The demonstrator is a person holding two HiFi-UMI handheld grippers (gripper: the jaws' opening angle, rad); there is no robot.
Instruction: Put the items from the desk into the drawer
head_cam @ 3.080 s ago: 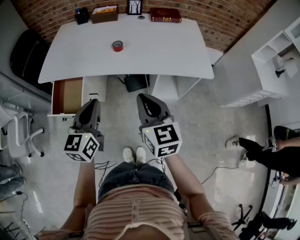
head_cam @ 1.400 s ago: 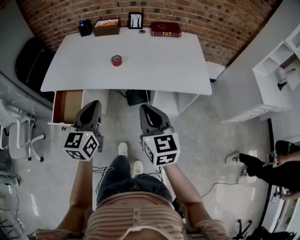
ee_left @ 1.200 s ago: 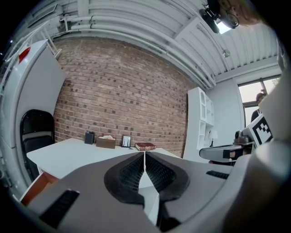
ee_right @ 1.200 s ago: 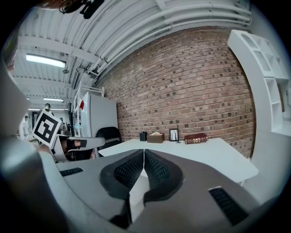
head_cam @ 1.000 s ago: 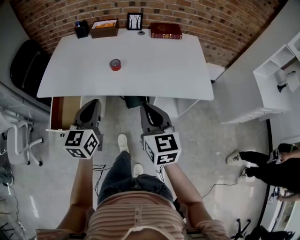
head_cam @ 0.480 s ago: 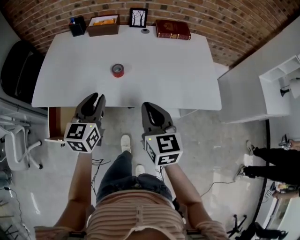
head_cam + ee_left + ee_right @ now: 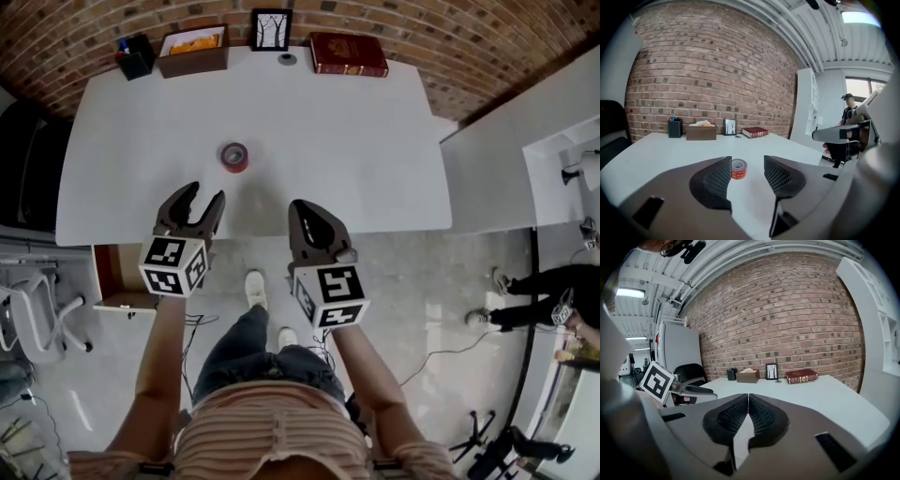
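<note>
A red tape roll (image 7: 233, 157) lies on the white desk (image 7: 375, 159), left of its middle. My left gripper (image 7: 202, 195) hovers over the desk's front edge just short of the roll, open and empty. In the left gripper view the tape roll (image 7: 738, 168) shows in the gap between the fingers (image 7: 714, 180), farther off. My right gripper (image 7: 300, 207) is shut and empty, over the front edge right of the left one; its pads (image 7: 759, 416) meet. The open wooden drawer (image 7: 116, 277) sticks out under the desk's left end.
Along the desk's back edge stand a pen holder (image 7: 136, 56), a tissue box (image 7: 192, 49), a picture frame (image 7: 271, 29) and a red book (image 7: 348, 53). A white chair (image 7: 28, 305) stands left of the drawer. A person (image 7: 548, 281) stands at the right.
The person has walked up to the desk, so both grippers have gone from over the floor to over its front edge. The left jaws have spread apart; the right stay closed.
</note>
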